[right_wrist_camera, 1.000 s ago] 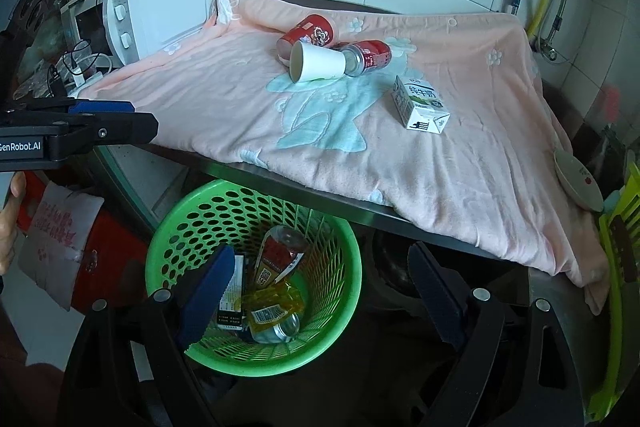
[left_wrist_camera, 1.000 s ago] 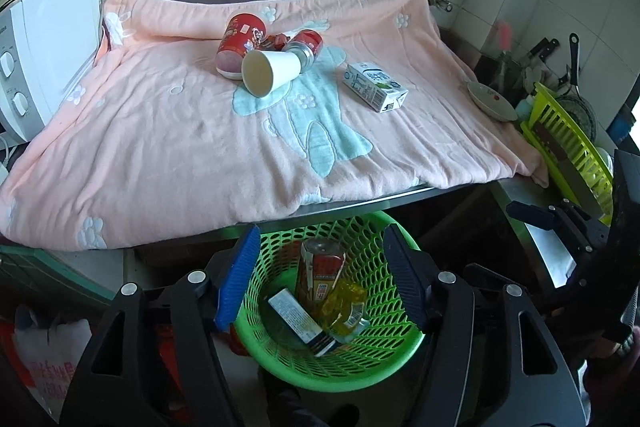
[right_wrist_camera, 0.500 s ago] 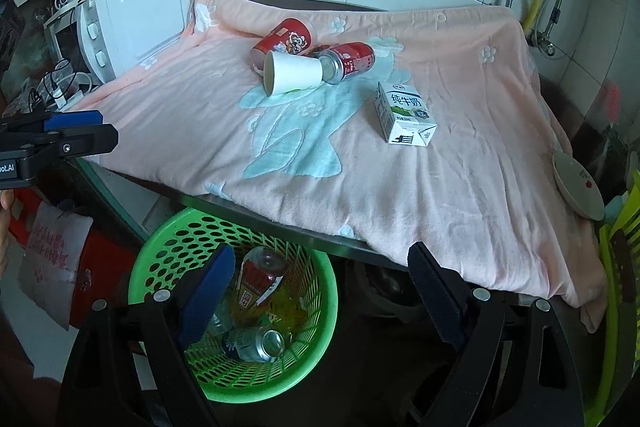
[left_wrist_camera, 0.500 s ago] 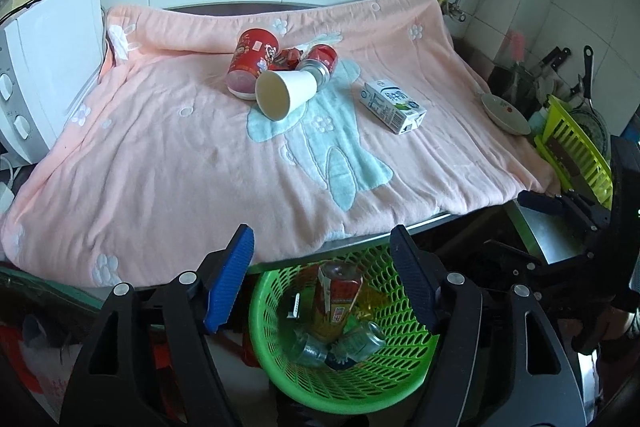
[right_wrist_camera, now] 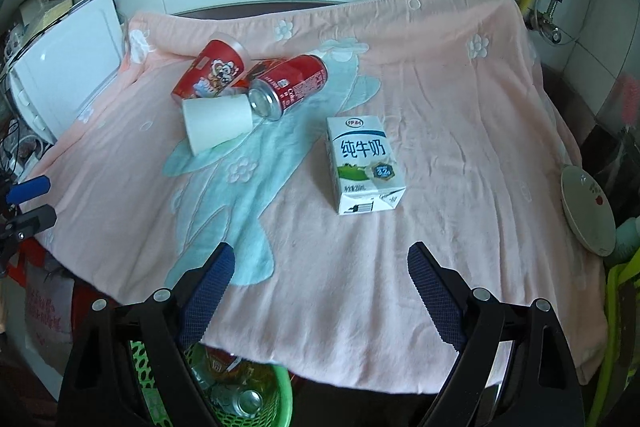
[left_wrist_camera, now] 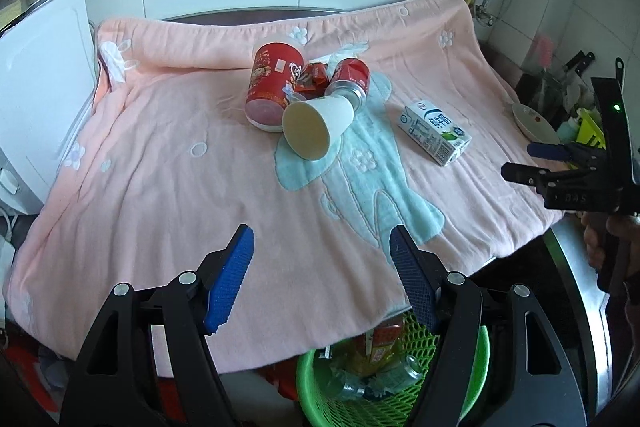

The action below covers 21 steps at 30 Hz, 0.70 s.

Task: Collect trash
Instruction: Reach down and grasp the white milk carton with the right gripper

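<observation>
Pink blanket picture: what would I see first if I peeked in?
First, the little heap of trash in the middle of the pink blanket: a red cup, a red can and a white paper cup, all tipped over and bunched together. A white milk carton lies alone to their right. Below the blanket's near edge, a green basket already holds trash.

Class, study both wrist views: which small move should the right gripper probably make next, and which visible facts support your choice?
Probably ease the right gripper forward toward the milk carton. Its jaws stand open and empty, the carton lies apart from the other trash, directly ahead, and the green basket already holds earlier pieces.
</observation>
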Each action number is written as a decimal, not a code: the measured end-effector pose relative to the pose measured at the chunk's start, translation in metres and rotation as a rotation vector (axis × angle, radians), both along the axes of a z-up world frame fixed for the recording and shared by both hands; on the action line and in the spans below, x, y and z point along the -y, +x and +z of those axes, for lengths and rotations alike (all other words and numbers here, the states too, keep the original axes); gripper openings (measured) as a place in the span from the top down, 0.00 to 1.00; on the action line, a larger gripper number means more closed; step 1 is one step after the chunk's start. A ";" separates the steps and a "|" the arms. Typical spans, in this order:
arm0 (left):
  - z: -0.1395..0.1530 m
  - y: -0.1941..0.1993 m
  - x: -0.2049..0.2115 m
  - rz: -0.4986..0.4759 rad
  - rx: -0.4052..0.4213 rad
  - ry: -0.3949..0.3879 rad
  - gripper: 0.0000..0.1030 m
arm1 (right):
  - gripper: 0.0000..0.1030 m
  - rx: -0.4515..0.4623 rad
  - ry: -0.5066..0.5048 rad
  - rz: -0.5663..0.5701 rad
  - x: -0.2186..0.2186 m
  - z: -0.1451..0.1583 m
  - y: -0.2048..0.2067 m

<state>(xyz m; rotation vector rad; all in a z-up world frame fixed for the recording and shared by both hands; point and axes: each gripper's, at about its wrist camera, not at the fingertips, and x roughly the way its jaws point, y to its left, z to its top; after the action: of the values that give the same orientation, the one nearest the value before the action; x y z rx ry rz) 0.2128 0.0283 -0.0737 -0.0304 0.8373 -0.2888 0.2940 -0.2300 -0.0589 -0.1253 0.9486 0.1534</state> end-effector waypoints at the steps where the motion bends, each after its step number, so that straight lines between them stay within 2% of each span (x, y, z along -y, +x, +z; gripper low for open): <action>1: -0.001 0.007 0.000 -0.006 0.000 0.003 0.32 | 0.17 -0.007 -0.005 -0.004 0.001 -0.002 0.009; 4: -0.003 0.029 0.000 -0.025 0.000 0.019 0.32 | 0.17 -0.029 -0.022 -0.019 0.005 -0.009 0.038; 6: -0.005 0.043 -0.001 -0.034 0.004 0.031 0.26 | 0.17 -0.049 -0.028 -0.031 0.006 -0.015 0.055; 10: -0.008 0.068 0.003 -0.066 0.015 0.050 0.23 | 0.17 -0.083 -0.050 -0.050 0.008 -0.027 0.086; 12: -0.010 0.081 0.005 -0.078 0.021 0.056 0.18 | 0.17 -0.104 -0.052 -0.061 0.009 -0.033 0.100; 21: -0.027 0.136 0.017 -0.172 0.000 0.028 0.16 | 0.20 -0.167 -0.076 -0.110 0.012 -0.057 0.145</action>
<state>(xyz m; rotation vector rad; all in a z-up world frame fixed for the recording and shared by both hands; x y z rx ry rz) 0.3486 0.0109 -0.1005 0.0680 0.8448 -0.4384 0.4385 -0.2420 -0.1157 -0.1317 1.1255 0.0260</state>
